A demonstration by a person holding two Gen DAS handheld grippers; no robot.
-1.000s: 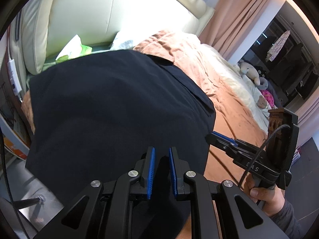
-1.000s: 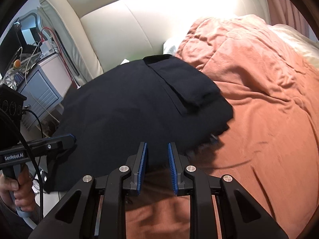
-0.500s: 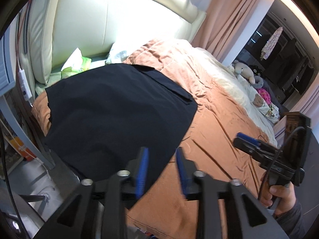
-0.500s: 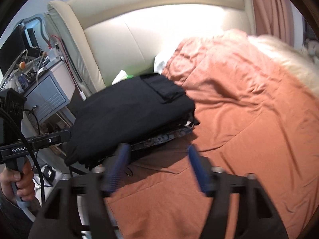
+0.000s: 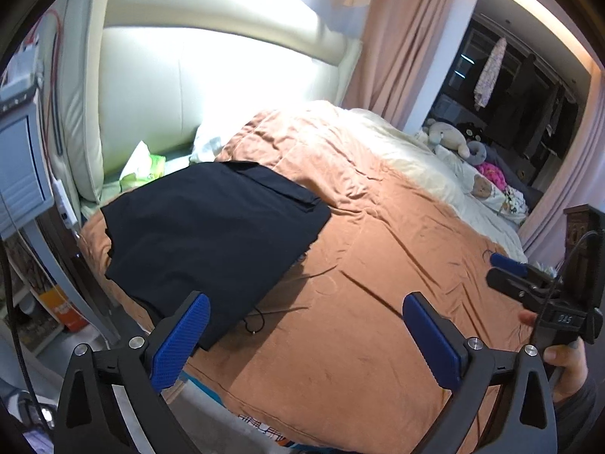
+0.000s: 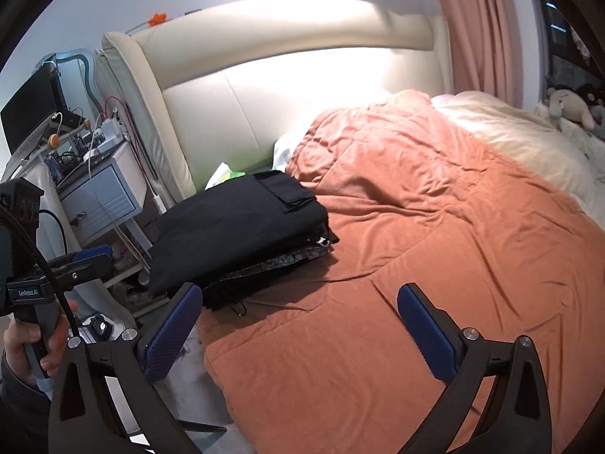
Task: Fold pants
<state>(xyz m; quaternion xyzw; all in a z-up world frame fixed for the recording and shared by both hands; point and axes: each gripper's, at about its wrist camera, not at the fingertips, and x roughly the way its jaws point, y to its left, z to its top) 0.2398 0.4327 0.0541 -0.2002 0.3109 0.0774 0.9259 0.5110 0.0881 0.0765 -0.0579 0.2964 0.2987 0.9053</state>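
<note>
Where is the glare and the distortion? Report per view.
Left wrist view: the cream padded headboard is blown out white, the folded black pants keep no detail, and fisheye bends the edges. Right wrist view: the headboard glares too; the corners are black.

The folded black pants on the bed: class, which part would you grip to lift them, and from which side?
Grip the near edge of the folded black pants, coming from the bed's foot side: the layered edges face that way and are clear of the headboard.

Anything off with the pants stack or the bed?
Mostly tidy. The folded pants top a stack at the bed's corner, overhanging the edge; a thin cord trails from under the stack onto the blanket.
</note>
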